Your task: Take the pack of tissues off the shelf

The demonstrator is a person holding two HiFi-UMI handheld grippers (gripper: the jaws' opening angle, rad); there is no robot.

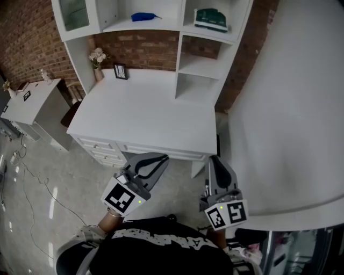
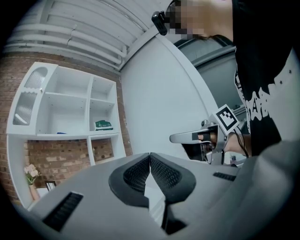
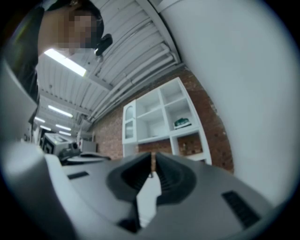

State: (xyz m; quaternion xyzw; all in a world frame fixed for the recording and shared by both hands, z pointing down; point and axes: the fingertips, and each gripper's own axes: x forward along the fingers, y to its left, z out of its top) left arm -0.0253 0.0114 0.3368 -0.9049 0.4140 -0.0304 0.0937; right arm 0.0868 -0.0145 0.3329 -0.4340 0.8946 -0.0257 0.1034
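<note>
Standing against the far brick wall (image 1: 145, 48), the white desk (image 1: 145, 115) carries a white shelf unit (image 1: 207, 67) along its far edge. Near the person, short of the desk's near edge, the left gripper (image 1: 160, 159) and the right gripper (image 1: 214, 159) point toward the desk side by side, each with its jaws pressed together, nothing between them, touching nothing. The green pack of tissues (image 1: 210, 19) lies in the upper right compartment of the shelf unit, well apart from both grippers, with a blue object (image 1: 144, 16) in the compartment to its left.
</note>
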